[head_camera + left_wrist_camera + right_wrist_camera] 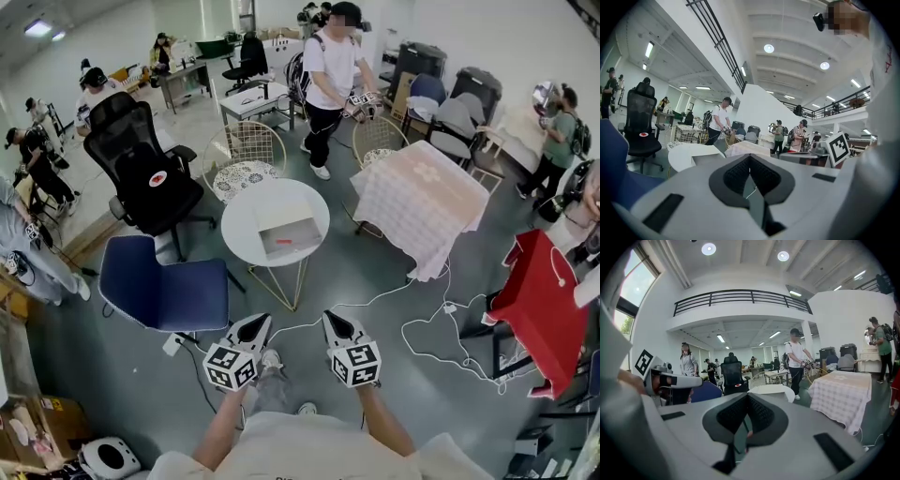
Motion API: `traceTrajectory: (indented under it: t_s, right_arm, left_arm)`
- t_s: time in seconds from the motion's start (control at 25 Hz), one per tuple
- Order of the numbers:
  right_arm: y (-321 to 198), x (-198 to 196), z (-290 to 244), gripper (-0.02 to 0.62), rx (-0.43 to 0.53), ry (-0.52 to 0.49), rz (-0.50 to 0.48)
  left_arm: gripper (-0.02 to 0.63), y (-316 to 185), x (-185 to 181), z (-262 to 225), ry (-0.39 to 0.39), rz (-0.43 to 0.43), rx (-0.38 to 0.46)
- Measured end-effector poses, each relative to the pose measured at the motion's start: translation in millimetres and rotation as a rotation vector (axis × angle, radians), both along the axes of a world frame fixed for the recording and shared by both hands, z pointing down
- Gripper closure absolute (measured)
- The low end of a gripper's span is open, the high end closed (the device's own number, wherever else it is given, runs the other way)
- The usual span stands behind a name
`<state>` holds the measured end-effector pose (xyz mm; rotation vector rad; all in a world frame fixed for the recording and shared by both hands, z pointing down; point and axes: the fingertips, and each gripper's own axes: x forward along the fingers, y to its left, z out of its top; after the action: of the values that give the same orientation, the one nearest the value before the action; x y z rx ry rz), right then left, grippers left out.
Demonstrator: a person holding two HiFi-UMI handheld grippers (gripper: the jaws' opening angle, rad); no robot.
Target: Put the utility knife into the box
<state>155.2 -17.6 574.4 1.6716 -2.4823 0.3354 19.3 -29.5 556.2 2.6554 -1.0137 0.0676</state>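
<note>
A white open box [286,233] sits on the round white table [246,220] ahead of me. A small red-orange utility knife [284,241] lies on the box's grey surface; whether it is inside I cannot tell. My left gripper [254,324] and right gripper [336,322] hang side by side near my body, well short of the table. Both are shut with nothing between the jaws. In the left gripper view the pads meet at the tip of the left gripper [750,158], with the table [686,155] beyond. The right gripper [747,397] points at the table [774,390].
A blue seat [169,291] stands left of the table, a black office chair [145,169] behind it. A cloth-covered table [422,202] is at the right and a red one [539,300] further right. White cables [441,333] trail on the floor. A person [330,75] stands beyond.
</note>
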Motion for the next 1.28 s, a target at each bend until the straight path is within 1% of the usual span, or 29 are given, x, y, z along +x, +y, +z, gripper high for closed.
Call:
traceTrajectory:
  t_s: [0.24, 0.48, 0.8, 1.28]
  right_arm:
    - [35, -12, 2, 0.580, -0.002, 0.009, -0.025]
    - [58, -19, 3, 0.580, 0.004, 0.008, -0.041]
    - [74, -22, 5, 0.580, 0.008, 0.016, -0.046]
    - [80, -26, 3, 0.580, 0.016, 0.029, -0.052]
  left_arm:
    - [0.594, 36, -5, 4, 0.006, -0.018, -0.006]
    - [0.595, 60, -7, 9, 0.012, -0.032, -0.012]
    - [0.594, 75, -5, 10, 0.019, -0.031, -0.007]
    - [0.594, 83, -5, 7, 0.017, -0.019, 0.006]
